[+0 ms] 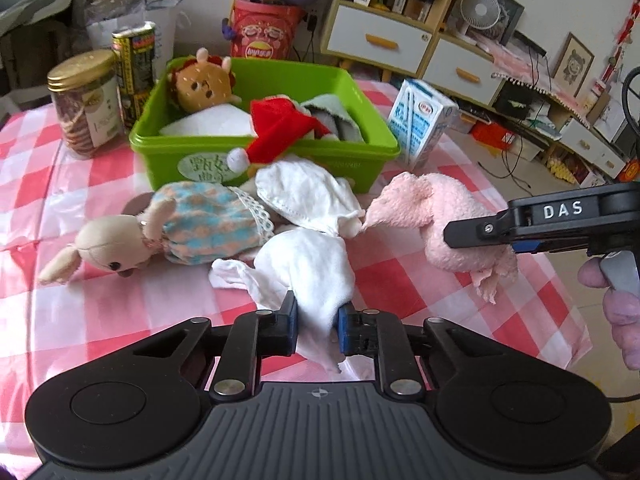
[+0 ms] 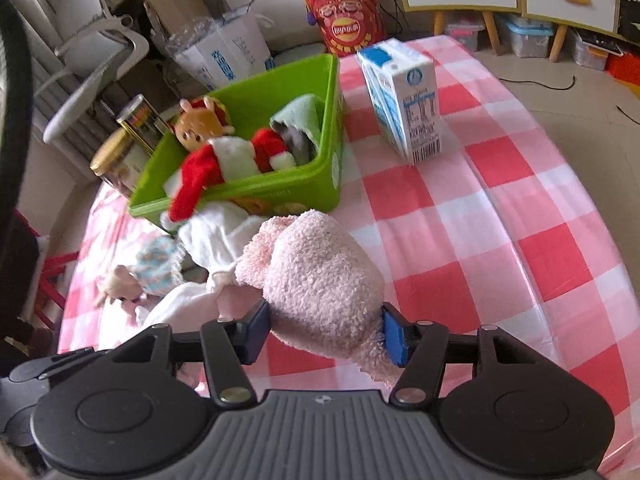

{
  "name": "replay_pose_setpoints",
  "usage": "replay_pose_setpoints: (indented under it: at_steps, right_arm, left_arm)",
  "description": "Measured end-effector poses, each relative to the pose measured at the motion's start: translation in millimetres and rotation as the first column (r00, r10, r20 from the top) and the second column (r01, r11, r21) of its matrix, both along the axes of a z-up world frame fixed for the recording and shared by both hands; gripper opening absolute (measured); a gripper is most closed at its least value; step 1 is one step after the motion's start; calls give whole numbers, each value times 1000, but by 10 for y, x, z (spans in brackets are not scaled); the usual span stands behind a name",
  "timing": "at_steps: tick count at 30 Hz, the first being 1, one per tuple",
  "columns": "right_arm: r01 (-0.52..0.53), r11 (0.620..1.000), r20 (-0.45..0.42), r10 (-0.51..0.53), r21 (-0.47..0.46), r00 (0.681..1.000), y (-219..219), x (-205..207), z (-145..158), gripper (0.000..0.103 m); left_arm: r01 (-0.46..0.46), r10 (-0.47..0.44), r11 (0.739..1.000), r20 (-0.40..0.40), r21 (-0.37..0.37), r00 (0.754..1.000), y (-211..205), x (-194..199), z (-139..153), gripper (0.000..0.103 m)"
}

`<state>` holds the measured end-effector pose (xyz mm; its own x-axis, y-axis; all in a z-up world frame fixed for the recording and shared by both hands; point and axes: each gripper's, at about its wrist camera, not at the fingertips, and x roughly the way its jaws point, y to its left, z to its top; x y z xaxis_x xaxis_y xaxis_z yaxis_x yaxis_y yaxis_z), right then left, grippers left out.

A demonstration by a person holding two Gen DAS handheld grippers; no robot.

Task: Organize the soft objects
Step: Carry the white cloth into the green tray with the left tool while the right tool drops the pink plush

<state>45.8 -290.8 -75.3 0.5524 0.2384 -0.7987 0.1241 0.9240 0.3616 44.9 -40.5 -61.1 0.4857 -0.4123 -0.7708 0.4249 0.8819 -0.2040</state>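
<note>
The left hand-held gripper (image 1: 316, 330) is pinched nearly shut on a white cloth (image 1: 312, 268), whose bunched end sits between the two blue pads while the rest trails forward onto the desk (image 1: 100, 320), which is covered in a red-and-white check. The right hand-held gripper (image 2: 326, 332) is clamped partway closed on a fluffy pink towel (image 2: 320, 276); the towel bulges forward from between its pads, and a frayed end hangs below them.

Just ahead of the left gripper, to its left, a plush rabbit in a blue-and-peach dress (image 1: 160, 232) lies on its side. A second white cloth (image 1: 308, 196) is crumpled directly ahead, between the held cloth and a green plastic bin (image 1: 280, 156).

The bin stands farther ahead of both grippers. It holds a tan plush toy with a stitched face (image 1: 204, 84), a red and white Santa hat (image 1: 280, 128) that droops over the near rim, a folded white cloth, and a pale green and grey cloth.

Right of the bin stands a blue and white milk carton (image 2: 404, 100). Left of it are a gold-lidded jar (image 1: 86, 102) and a tall tin (image 1: 134, 68).
</note>
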Motion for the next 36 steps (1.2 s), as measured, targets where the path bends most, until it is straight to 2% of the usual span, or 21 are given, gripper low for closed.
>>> replay_pose_setpoints:
  at_steps: [8, 26, 36]
  right_arm:
    - [29, 999, 40, -31, 43, 999, -33, -55, 175, 29]
    - [49, 991, 108, -63, 126, 992, 3, -32, 426, 30]
    - [62, 986, 174, -88, 153, 981, 101, 103, 607, 30]
  left_arm:
    - [-31, 33, 998, 30, -53, 999, 206, -42, 202, 16]
    - [-52, 70, 987, 115, -151, 991, 337, -72, 547, 15]
    - [-90, 117, 977, 132, -192, 984, 392, 76, 647, 15]
